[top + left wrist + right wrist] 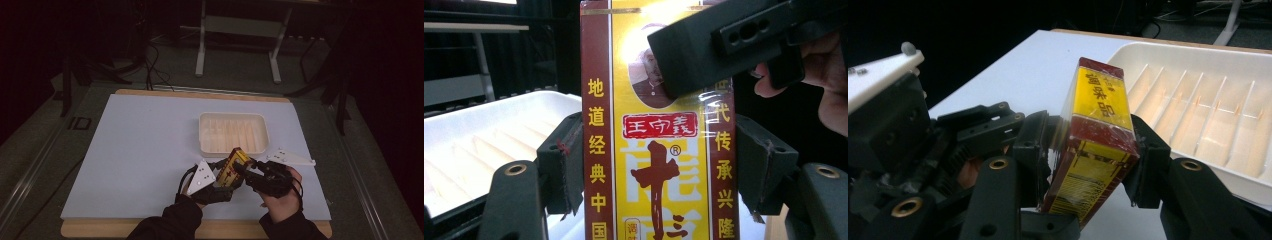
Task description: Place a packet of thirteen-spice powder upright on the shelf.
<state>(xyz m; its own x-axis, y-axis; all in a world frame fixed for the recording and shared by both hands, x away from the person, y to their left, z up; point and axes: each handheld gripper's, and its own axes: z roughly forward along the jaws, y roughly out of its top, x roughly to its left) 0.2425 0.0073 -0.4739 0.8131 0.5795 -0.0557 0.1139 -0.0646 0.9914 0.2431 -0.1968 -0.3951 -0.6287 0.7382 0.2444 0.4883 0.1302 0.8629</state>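
Above table point(140, 150) — one box point(234, 166), one tray point(233, 132); left claw point(220, 187) clamps box; right claw point(250, 170) grips it too.

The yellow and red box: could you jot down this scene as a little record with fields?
Item: yellow and red box, printed with Chinese characters
Held by: left hand-held gripper, pads pressed on both long sides
Also on it: right hand-held gripper, pads against its upper end
Position: raised off the white table, tilted
Nearby: white ridged tray, behind the box
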